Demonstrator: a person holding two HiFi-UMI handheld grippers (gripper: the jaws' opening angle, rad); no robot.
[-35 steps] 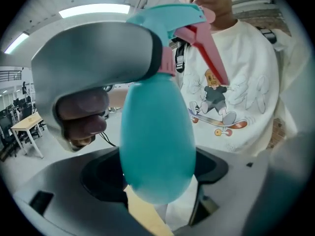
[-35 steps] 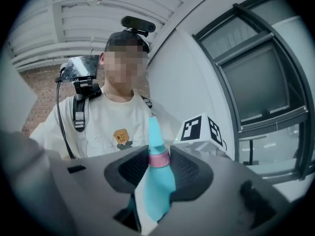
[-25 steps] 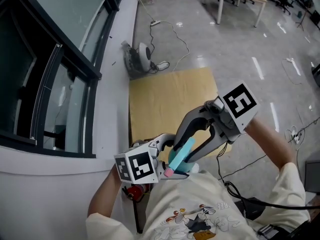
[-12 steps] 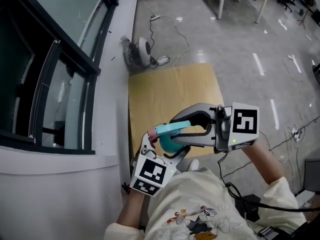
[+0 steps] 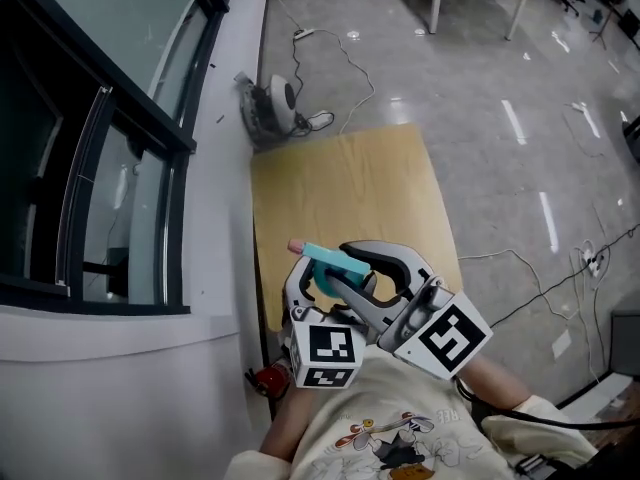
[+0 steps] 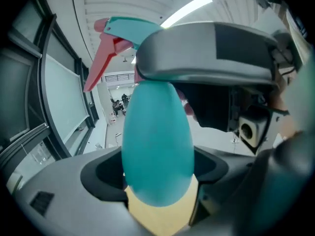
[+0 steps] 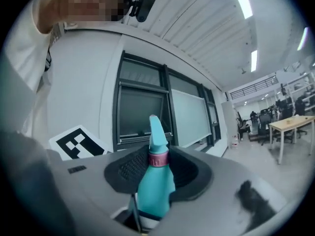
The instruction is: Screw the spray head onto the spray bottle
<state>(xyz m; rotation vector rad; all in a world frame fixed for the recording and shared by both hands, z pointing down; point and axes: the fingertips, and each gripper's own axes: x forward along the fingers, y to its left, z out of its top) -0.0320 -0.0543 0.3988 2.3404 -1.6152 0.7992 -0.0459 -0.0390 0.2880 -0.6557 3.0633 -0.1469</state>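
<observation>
Right claw (image 7: 160, 170): half closed, its pads pressing the sides of the spray head (image 7: 155, 186) at the lower centre of the right gripper view. The nozzle tip points away along the jaws.
Left claw (image 6: 156, 175): clamped round the belly of the teal spray bottle (image 6: 157, 141), which fills the centre of the left gripper view.
Where the bottle is: lower centre of the head view, held in the air between the two claws, over the near end of the wooden table (image 5: 340, 183).
Long axis: in the left gripper view it runs straight up the frame, body at the bottom and head at the top. In the head view it is foreshortened and hard to read.
Relation that matters: the head sits in line on top of the bottle's neck, with the right claw directly above the left along that axis. Any screwing turn has to go round this line, I judge, with the lower claw holding the body still.
Nearer hand: the right one already has the head, and the left has the body.
Only the left gripper view shows: the red trigger (image 6: 101, 58) hanging at upper left, and the right claw's grey jaw lying across the neck and covering the joint.
Only the right gripper view shows: the pink ring (image 7: 158, 159) behind the nozzle tip.
Only the head view shows: the two marker cubes close together at the bottom of the frame.
Unknown: whether the thread has caught, since no view shows the collar.
</observation>
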